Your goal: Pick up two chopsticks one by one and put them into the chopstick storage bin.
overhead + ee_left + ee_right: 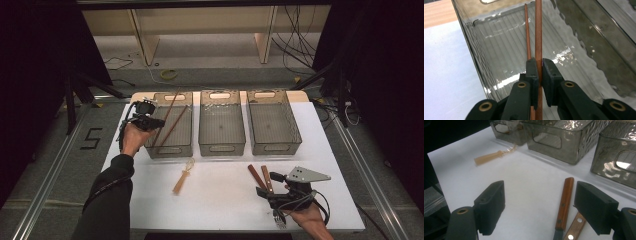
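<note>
Left tool (539,72) clamped on chopstick (538,32), its long axis running lengthwise over left bin (469,45), right tool (539,207) wide open, empty

Black sleeve (107,200), black grippers with brass rivets, trailing cables

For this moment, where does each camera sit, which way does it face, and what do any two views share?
High view: above the person's side, looking forward and down on the white table and three bins; both forearms show.
Left gripper view: on the left gripper, looking into the left bin; its fingers clamp a chopstick.
Right gripper view: on the right gripper, low over the table; open fingers beside two wooden-handled utensils.
Shared: high and right gripper views both show the whisk.
</note>
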Demonstrator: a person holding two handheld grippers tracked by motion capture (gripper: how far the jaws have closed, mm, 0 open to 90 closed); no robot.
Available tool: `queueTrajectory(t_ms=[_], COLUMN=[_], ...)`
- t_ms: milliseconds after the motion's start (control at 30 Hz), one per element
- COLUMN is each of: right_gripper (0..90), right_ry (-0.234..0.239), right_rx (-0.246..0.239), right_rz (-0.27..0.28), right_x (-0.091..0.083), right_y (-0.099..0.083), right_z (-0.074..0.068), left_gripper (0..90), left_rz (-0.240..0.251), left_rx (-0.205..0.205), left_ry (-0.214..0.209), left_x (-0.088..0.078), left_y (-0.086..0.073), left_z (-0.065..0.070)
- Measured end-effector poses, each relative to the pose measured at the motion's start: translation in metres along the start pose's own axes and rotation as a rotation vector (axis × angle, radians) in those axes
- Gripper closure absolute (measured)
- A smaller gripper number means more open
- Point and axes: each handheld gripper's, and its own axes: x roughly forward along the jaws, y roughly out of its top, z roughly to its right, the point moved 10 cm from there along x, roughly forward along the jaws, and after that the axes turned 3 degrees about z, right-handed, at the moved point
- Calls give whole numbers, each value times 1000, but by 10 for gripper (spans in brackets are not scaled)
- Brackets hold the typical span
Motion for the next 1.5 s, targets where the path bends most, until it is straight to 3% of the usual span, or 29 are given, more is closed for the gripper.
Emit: queueTrajectory(t_ms=[400,500,733,1000,1200,1367,1500], right_gripper=[255,255,255,255,255,255,255], right_ry=[1,1,-1,-2,-2,-2,-3], right_rx=[1,2,1,1,0,1,-3], right_rz=[-1,0,0,1,1,1,1], right_x=[0,0,0,0,0,0,-1], right_y=[0,0,0,0,0,0,0], right_z=[0,0,0,0,-1,-1,-1], left_gripper=[744,696,536,388,333,301,283], left_rz=[-7,-2,13,22,36,49,46], left_rx=[-32,-31,-51,-15,9,16,41], left_ry=[27,10,-48,-91,-123,-155,-156], left_x=[-1,-5,-22,-50,-65,-67,-67], left_y=[0,2,2,-7,-23,-36,-42], left_z=[-3,1,19,46,63,74,80])
